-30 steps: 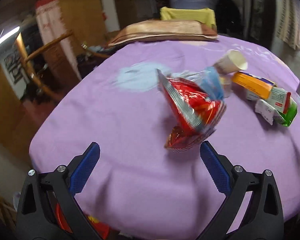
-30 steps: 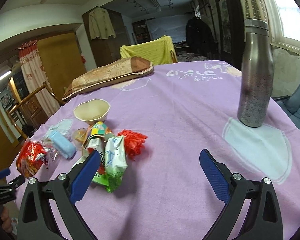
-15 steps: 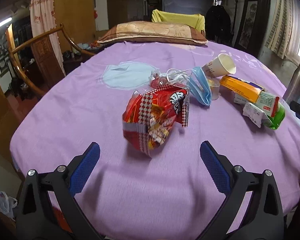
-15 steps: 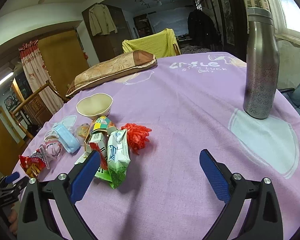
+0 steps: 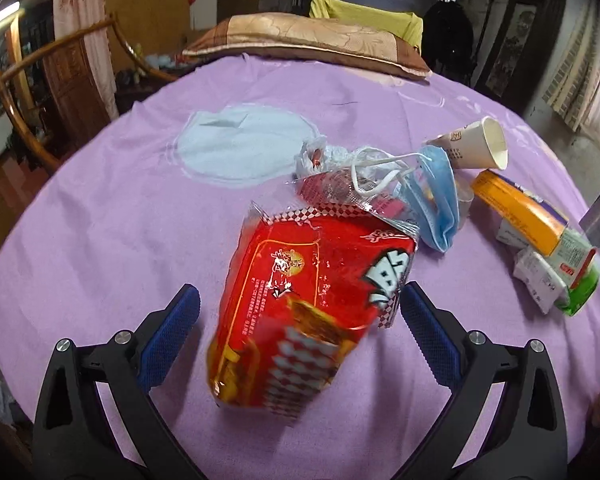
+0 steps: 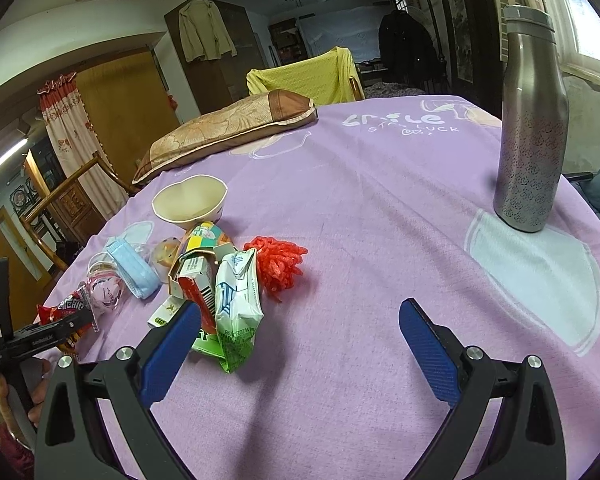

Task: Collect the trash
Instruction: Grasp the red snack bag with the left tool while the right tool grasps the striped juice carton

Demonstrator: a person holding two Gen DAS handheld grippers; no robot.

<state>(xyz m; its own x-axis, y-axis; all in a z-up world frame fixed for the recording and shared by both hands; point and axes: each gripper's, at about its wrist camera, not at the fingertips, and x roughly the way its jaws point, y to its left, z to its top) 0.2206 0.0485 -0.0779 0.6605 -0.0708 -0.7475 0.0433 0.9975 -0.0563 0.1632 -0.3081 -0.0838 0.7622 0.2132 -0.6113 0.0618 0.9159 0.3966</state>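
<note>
A red snack bag (image 5: pixel 304 304) lies on the purple tablecloth between the open jaws of my left gripper (image 5: pixel 300 316); neither pad touches it. Behind it lie a clear wrapper (image 5: pixel 340 188), a blue face mask (image 5: pixel 440 200), a paper cup (image 5: pixel 476 146) on its side and an orange and green carton (image 5: pixel 540 236). In the right wrist view, my right gripper (image 6: pixel 300 336) is open and empty above the cloth, with a green and white packet (image 6: pixel 236 304) beside its left finger, a red mesh scrap (image 6: pixel 280 264) beyond, and the left gripper's body (image 6: pixel 32 340) at far left.
A steel bottle (image 6: pixel 530 128) stands at the right on the tablecloth (image 6: pixel 380 200). A cream bowl (image 6: pixel 190 200) sits behind the trash pile. A brown pillow (image 6: pixel 228 124) lies at the far edge, with a yellow-draped chair (image 6: pixel 304 80) behind. A wooden chair (image 5: pixel 40 92) stands left.
The left gripper has moved in low over the red snack bag, which now lies between its jaws. The right gripper has eased forward slightly and stays open.
</note>
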